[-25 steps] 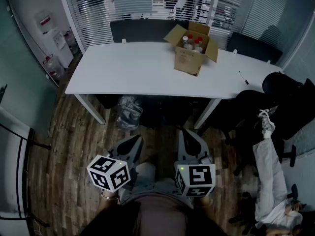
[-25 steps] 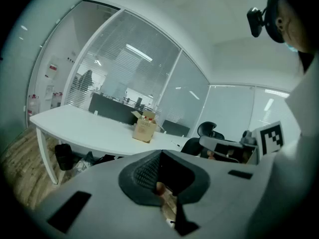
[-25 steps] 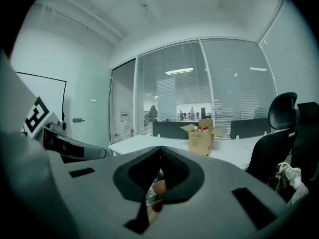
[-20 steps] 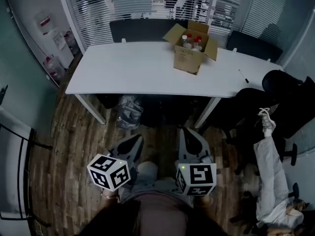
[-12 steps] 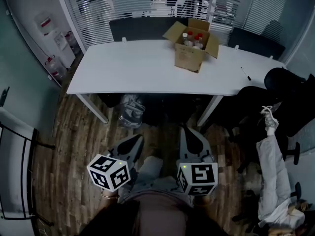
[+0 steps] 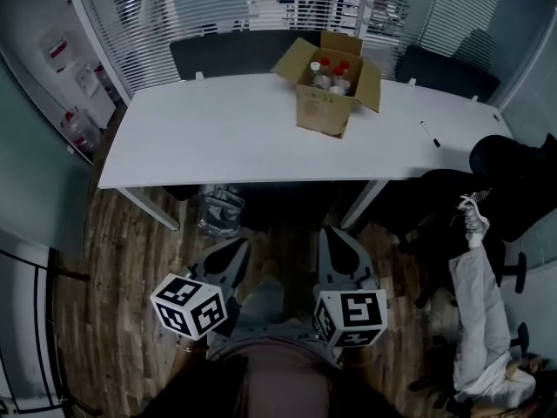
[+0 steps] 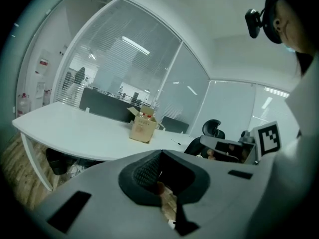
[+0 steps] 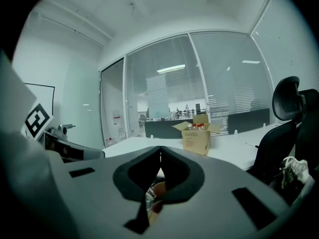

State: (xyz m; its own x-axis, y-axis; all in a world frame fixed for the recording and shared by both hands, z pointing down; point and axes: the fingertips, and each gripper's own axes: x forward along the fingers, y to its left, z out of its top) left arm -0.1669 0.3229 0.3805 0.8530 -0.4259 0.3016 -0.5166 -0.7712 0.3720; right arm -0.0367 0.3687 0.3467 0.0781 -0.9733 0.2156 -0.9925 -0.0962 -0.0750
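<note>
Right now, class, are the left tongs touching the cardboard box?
Apart. The head view shows the left tongs held low, with wooden floor and bare table between them and the cardboard box.

The right gripper (image 8: 160,149) has its jaws closed tip to tip, nothing between them. Beyond the tips, an open cardboard box (image 8: 196,141) stands on the white table (image 8: 138,142), holding what look like red-capped bottles (image 8: 195,126). A black office chair (image 8: 293,103) rises at the right, and a marker cube (image 8: 35,121) shows at the left.
</note>
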